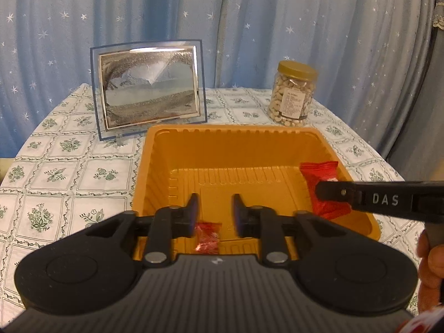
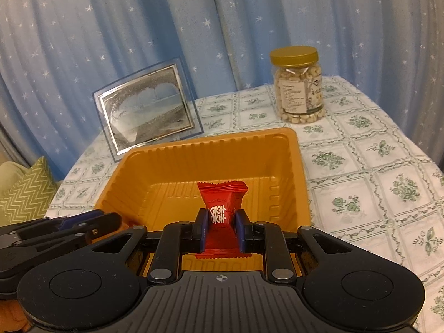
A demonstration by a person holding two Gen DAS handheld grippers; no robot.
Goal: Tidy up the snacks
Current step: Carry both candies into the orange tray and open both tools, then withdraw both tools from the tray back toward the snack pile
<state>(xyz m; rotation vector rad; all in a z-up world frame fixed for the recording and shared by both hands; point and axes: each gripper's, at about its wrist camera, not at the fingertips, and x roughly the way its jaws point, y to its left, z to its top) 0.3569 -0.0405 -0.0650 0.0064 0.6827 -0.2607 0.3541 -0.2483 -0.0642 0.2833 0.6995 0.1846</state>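
Gripping a red snack packet (image 2: 220, 216) between closed blue pads, right gripper (image 2: 221, 229) over the orange tray (image 2: 288, 166) on the floral tablecloth (image 2: 374, 180). Hovering above the tray's near edge, left gripper (image 1: 216, 212) with fingers parted; below them, a smaller red candy (image 1: 208, 237) on the tray floor. Behind: peanut jar (image 1: 292, 97) and sand picture frame (image 1: 148, 88).
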